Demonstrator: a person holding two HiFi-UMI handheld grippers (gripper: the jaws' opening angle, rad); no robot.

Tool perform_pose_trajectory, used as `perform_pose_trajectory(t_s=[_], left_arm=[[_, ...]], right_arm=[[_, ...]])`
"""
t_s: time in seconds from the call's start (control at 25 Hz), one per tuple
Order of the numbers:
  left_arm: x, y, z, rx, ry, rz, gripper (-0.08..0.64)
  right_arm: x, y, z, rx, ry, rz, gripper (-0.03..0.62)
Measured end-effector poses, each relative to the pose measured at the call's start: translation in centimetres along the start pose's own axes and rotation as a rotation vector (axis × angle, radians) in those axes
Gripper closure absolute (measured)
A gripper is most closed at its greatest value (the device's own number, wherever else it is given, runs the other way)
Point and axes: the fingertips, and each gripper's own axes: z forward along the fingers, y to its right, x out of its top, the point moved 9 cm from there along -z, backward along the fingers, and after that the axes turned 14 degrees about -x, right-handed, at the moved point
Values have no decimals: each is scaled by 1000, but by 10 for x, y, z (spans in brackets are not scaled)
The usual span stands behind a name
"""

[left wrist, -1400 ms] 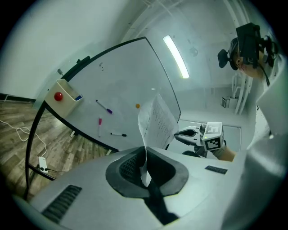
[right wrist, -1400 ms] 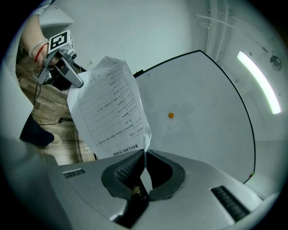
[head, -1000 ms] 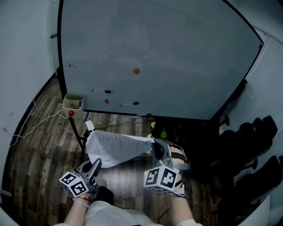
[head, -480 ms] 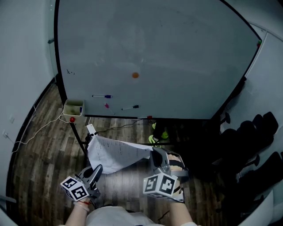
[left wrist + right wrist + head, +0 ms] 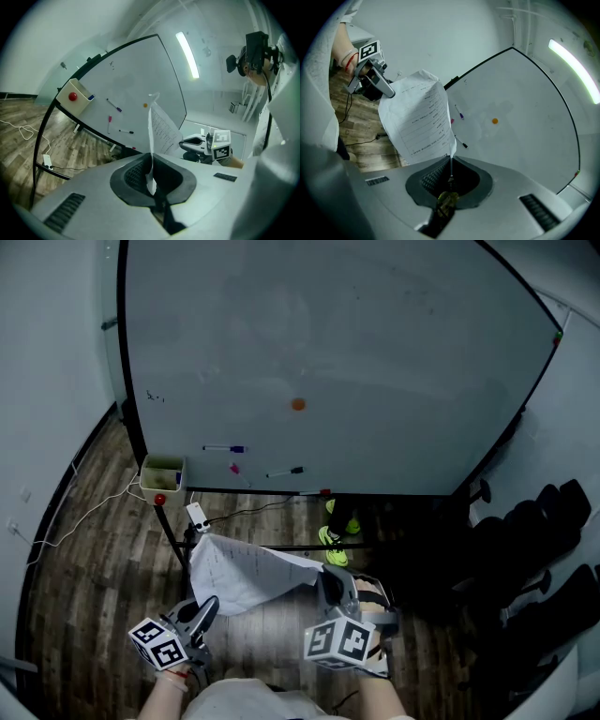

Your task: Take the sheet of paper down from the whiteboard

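The printed sheet of paper (image 5: 246, 570) hangs off the whiteboard (image 5: 328, 343), stretched between my two grippers above the wooden floor. My left gripper (image 5: 202, 608) is shut on the sheet's left corner. In the left gripper view the paper (image 5: 161, 125) runs edge-on out of the closed left gripper (image 5: 151, 180). My right gripper (image 5: 328, 583) is shut on the right corner. In the right gripper view the sheet (image 5: 419, 119) rises from the right gripper (image 5: 451, 176) toward the left gripper (image 5: 370, 77). An orange magnet (image 5: 298, 405) stays on the board.
Two markers (image 5: 225, 448) (image 5: 284, 472) and a pink magnet (image 5: 234, 468) cling to the board. A small tray (image 5: 163, 471) hangs at its lower left corner. A power strip (image 5: 198, 517) with cable lies on the floor. Yellow-green shoes (image 5: 335, 545) and black chairs (image 5: 534, 549) are at right.
Both grippers have come down a little and toward me, with the sheet still held between them. Neither grip has changed.
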Motion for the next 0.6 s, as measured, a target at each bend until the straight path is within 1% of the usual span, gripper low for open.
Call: perform_pose_trajectory(t_s=[0.16,0.6], left_arm=[[-2,-5,-9,2,-9,-19,545],[-8,-17,-28,-2,-35,-67,545]], right_arm=[[7,-10,3,20,-1,1,565],[12,-41,6,105,-43,60,566]])
